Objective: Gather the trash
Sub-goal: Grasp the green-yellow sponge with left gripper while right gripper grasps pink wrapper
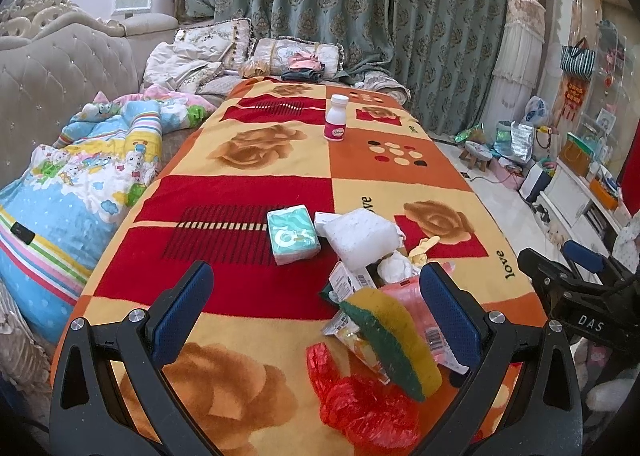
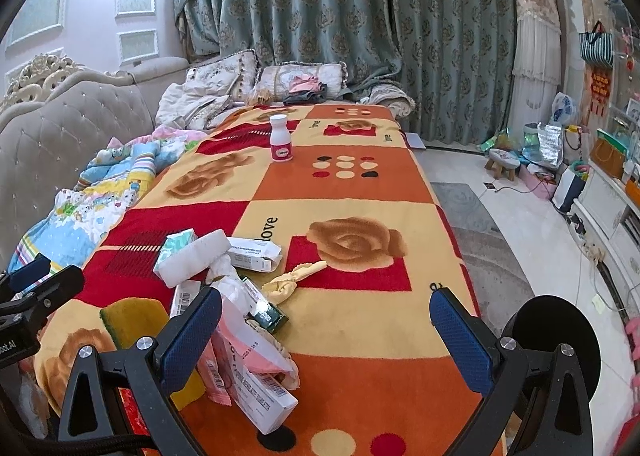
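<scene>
Left tool [image 1: 316, 288]: wide apart, empty.
Right tool [image 2: 326, 320]: wide apart, empty.
Sponge [image 1: 394, 340]: between left tool's fingers, on desk [image 1: 248, 320].
Trash pile [image 2: 240, 288]: beside right tool's left finger.

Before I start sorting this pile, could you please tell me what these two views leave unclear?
- Red crinkled plastic bag: its mouth is hidden under the yellow-and-green sponge, left wrist view.
- White bottle with the pink label: print too small in both views.
- White barcoded carton: partly behind the right gripper finger.
</scene>
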`<action>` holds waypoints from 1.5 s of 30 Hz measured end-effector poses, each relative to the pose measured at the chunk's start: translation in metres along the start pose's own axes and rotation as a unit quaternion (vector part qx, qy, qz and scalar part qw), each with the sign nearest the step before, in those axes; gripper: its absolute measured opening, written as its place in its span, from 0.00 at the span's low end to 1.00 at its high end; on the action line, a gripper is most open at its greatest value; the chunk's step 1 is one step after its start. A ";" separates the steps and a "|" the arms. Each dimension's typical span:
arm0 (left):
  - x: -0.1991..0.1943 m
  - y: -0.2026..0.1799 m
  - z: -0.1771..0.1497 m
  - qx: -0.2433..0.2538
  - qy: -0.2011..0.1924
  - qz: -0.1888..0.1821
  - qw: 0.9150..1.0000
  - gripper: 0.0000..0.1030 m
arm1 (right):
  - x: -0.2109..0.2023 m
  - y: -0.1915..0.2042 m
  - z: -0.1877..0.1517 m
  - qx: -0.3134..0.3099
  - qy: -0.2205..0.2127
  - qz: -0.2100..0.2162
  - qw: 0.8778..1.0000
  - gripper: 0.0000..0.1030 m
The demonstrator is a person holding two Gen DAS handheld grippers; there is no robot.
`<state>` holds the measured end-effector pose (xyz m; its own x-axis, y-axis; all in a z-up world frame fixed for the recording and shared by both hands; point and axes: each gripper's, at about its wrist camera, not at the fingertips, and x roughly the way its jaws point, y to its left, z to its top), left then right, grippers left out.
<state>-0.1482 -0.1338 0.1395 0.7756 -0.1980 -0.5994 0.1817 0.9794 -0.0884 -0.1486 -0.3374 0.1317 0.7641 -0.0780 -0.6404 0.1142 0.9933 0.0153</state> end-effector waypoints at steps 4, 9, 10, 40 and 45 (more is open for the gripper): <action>-0.009 -0.002 -0.004 0.006 0.005 -0.004 1.000 0.99 | 0.003 -0.002 -0.002 0.001 0.006 -0.001 1.000 1.00; -0.015 -0.007 -0.012 0.011 0.025 -0.021 0.999 0.99 | 0.007 -0.005 -0.005 0.003 0.021 0.007 1.000 1.00; -0.014 -0.004 -0.008 0.012 0.028 -0.023 0.999 0.99 | 0.008 -0.005 -0.006 0.001 0.026 0.011 1.000 1.00; 0.019 0.001 0.023 0.008 0.110 -0.119 0.987 0.21 | 0.032 0.016 -0.022 -0.032 0.100 0.116 0.988 0.97; 0.011 0.015 0.031 -0.001 0.098 -0.108 0.989 0.21 | 0.061 0.055 -0.013 -0.073 0.117 0.156 0.978 0.82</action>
<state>-0.1185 -0.1221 0.1563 0.5869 -0.3921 -0.7084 0.3296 0.9148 -0.2333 -0.1040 -0.2864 0.0840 0.5785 0.2361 -0.7808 -0.2068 0.9684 0.1397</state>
